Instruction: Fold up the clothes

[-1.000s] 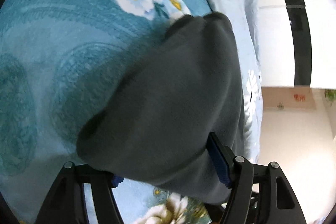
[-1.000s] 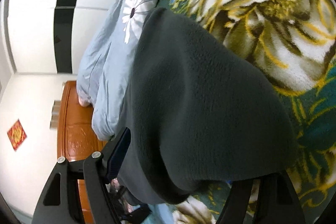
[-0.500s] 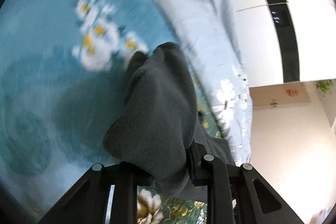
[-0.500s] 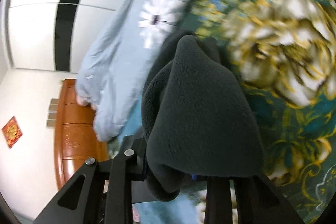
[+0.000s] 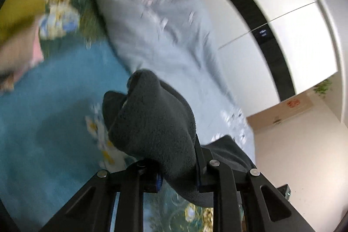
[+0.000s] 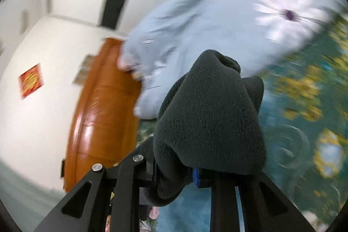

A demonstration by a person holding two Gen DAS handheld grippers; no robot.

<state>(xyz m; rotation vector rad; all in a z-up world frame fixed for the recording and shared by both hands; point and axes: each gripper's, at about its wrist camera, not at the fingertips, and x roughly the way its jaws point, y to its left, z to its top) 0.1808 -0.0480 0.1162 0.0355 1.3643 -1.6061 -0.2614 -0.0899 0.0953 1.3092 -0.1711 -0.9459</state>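
Left gripper clamped tight on a bunched fold of the dark grey fleece garment, black fingers pressed in on either side, blue pad edges just peeking out beside the cloth. Fleece mounded up over the jaws, a loose flap trailing off to the right below the grip. Lifted clear of the bed here, the teal floral blanket spread underneath and to the left, white-and-yellow blossoms smeared by motion blur.

Right gripper pinching the same fleece garment, a thick wad squeezed between the jaws, blue pad showing at the lower edge. Cloth heaped high above the fingers, folded over itself at the top.

Farther out, a pale blue quilt with white daisies rumpled along the bed's far side, seen again from the right wrist. Beyond that, an orange-brown wooden headboard standing against the cream wall, a red square decoration hanging to its left. White wardrobe panels with a black stripe at the very back.
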